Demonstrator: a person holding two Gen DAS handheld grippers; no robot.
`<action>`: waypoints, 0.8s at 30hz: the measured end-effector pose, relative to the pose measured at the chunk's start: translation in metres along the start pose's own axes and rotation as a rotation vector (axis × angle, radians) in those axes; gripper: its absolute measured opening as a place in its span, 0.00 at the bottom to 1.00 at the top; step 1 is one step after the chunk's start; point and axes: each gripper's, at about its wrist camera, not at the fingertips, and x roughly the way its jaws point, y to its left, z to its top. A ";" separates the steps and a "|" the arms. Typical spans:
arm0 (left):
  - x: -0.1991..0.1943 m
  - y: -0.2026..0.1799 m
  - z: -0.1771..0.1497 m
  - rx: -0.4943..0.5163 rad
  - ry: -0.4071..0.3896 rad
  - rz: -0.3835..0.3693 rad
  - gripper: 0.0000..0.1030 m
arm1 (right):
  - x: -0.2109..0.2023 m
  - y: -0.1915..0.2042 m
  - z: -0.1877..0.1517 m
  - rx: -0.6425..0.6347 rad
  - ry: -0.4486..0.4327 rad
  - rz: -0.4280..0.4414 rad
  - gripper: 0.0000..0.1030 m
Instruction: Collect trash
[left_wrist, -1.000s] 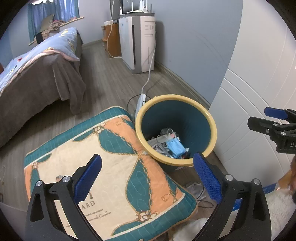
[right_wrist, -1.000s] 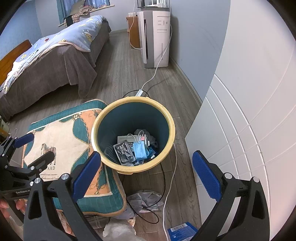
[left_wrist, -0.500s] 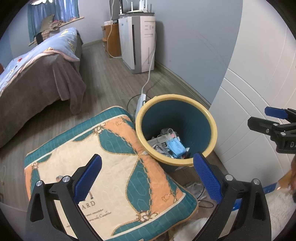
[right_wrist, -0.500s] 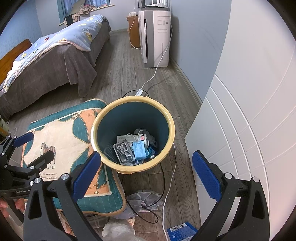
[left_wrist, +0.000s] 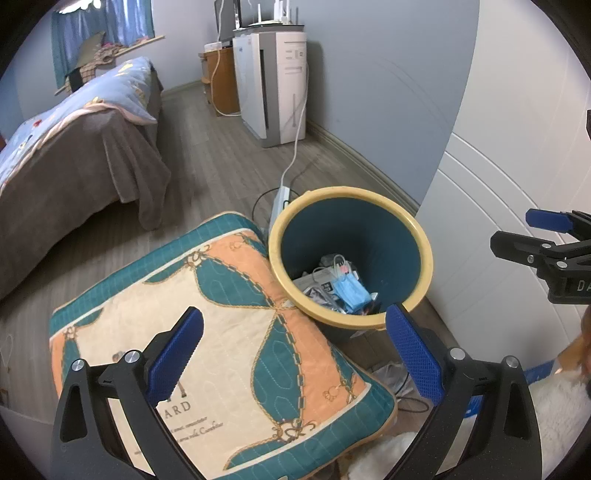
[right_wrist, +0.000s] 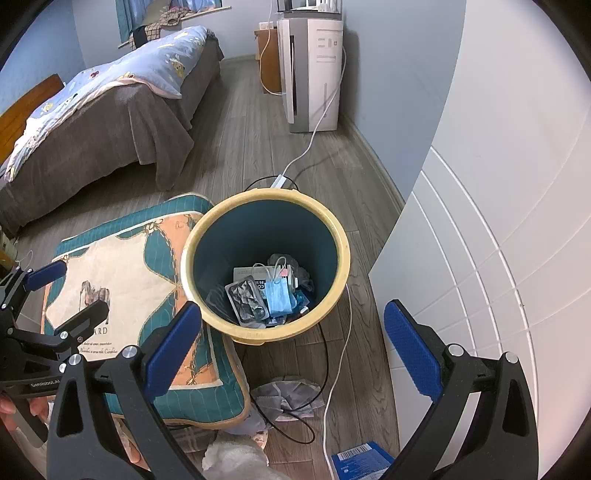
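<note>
Two readable letters "DA" on right hand-held gripper (left_wrist: 546, 236).

left gripper (left_wrist: 295, 350) and right gripper (right_wrist: 291, 347) hover, jaws spread wide, empty.

walls (left_wrist: 388, 92): pale blue | floor (right_wrist: 236, 140): grey wood planks | bed (left_wrist: 74, 155): left, brown cover | curtain (left_wrist: 103, 33): blue

Patterned cushion (left_wrist: 221, 332) on wood floor, bed (left_wrist: 74, 155), air purifier (right_wrist: 312, 70), white cable (right_wrist: 338, 354)
</note>
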 end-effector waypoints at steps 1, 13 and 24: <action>0.000 0.000 0.000 -0.001 0.000 -0.001 0.95 | 0.000 0.000 0.000 -0.001 0.000 0.000 0.95; 0.001 -0.001 -0.001 0.013 0.000 -0.001 0.95 | 0.000 0.001 0.000 -0.003 0.003 0.000 0.95; -0.001 0.002 -0.001 0.006 -0.011 0.005 0.95 | 0.000 -0.001 0.000 -0.003 0.006 0.001 0.95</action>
